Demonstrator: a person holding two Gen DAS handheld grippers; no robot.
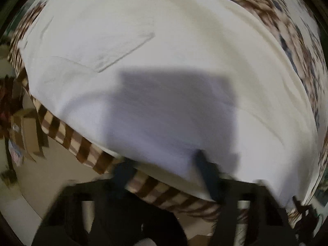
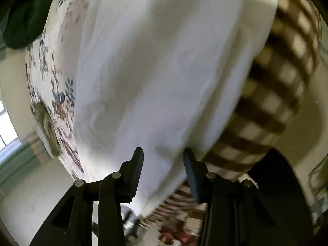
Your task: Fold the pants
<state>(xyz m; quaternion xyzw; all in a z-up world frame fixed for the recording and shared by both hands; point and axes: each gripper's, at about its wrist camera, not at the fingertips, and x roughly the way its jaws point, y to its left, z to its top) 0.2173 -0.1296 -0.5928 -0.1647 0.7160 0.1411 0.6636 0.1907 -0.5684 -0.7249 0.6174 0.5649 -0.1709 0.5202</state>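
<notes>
white pants [image 2: 155, 65] lie on the checked blanket [image 2: 272, 110]; right gripper [image 2: 163, 174] released, straddling the near edge; left gripper [image 1: 164, 176] blurred, probably released too.

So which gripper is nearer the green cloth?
Cannot say; only the right view shows the green cloth, far beyond the right gripper. Left gripper sits at the pants edge.

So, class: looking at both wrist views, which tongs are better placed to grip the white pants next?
Right. The right tongs stand open astride the white pants edge; the left tongs are blurred, partly under cloth.
</notes>
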